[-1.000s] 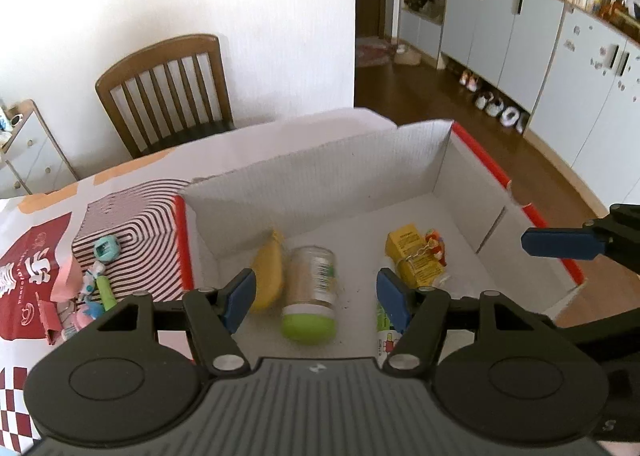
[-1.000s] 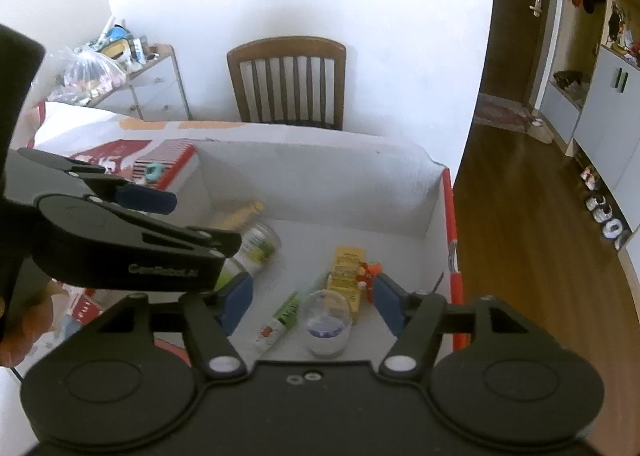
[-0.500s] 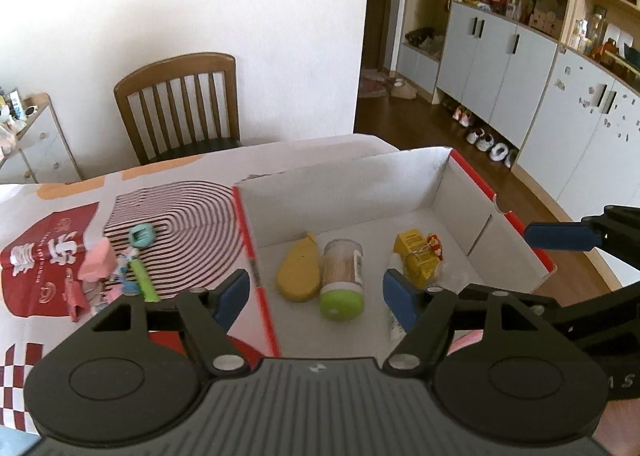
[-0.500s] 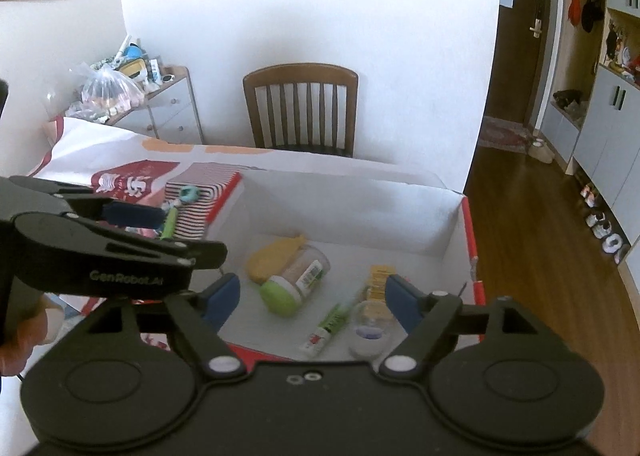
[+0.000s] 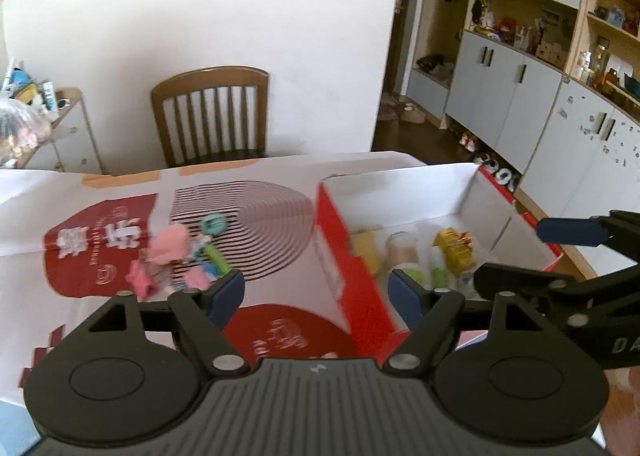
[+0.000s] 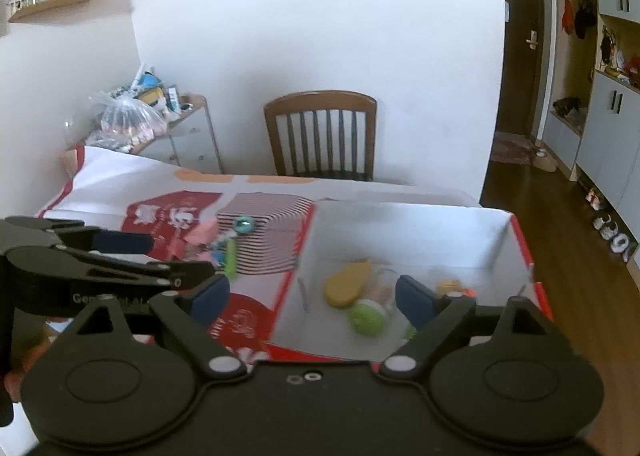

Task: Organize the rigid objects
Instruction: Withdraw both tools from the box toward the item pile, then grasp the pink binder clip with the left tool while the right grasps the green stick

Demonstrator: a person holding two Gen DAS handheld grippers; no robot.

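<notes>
A red cardboard box (image 5: 336, 252) with a white inside holds a yellow piece (image 5: 366, 250), a jar with a green lid (image 5: 402, 256), a yellow carton (image 5: 454, 252) and a tube (image 5: 438, 272). Left of it, small toys (image 5: 180, 252) in pink, teal and green lie piled on the tablecloth. My left gripper (image 5: 316, 296) hovers over the box's near left wall, jaws opening, nothing between them. My right gripper (image 6: 312, 298) hangs above the box (image 6: 400, 228), where the yellow piece (image 6: 348, 284) and the green lid (image 6: 366, 318) show; its jaws are opening and empty.
The table wears a red and white patterned cloth (image 5: 100, 248). A wooden chair (image 5: 212, 112) stands behind it against the white wall. A small side table (image 6: 176, 128) with bags is at the back left. Grey cabinets (image 5: 520, 104) line the right side.
Both grippers have drawn back and risen away from the box, and their jaws stand wider. The left view has swung left, bringing the pile of toys nearer its middle.
</notes>
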